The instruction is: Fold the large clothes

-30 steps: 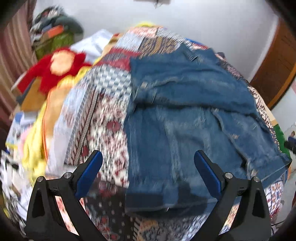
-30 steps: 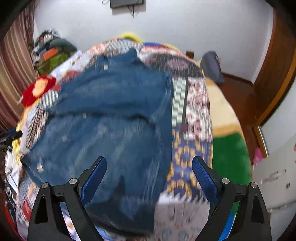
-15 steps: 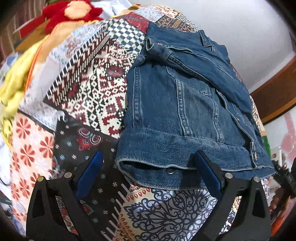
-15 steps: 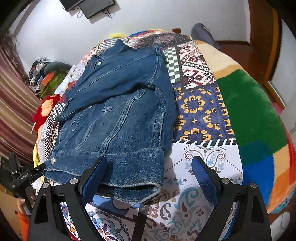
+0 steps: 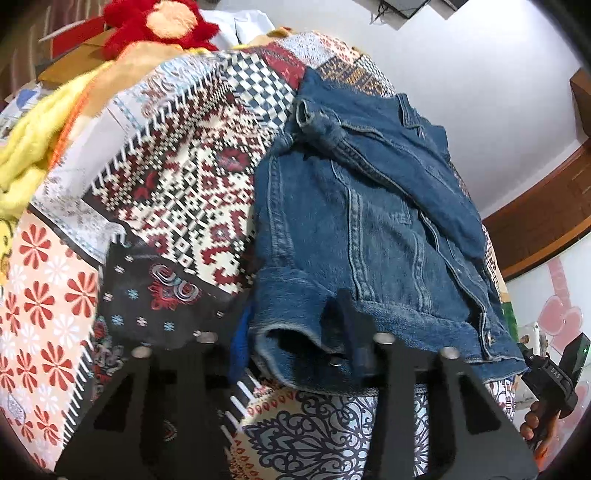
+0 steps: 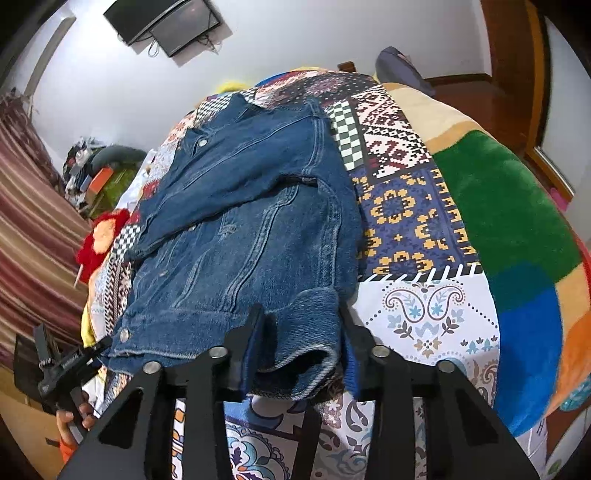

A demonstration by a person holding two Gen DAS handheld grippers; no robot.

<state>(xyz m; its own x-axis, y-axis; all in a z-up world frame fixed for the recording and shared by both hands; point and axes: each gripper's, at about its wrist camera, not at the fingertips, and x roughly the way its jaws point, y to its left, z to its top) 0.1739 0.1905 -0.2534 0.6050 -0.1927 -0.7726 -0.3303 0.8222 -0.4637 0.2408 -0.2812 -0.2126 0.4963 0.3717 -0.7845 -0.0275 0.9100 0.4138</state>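
Left gripper [image 5: 295, 332] clamped on the left corner of the denim jacket [image 5: 369, 221] hem, at the near edge of the patchwork bedspread [image 5: 177, 192]; a red plush toy [image 5: 155, 22] sits at the far left corner. Jacket lies flat mid-bed, sleeve folded across its chest. Right gripper [image 6: 299, 343] pinches the hem's right corner, a green blanket [image 6: 498, 206] to its right.
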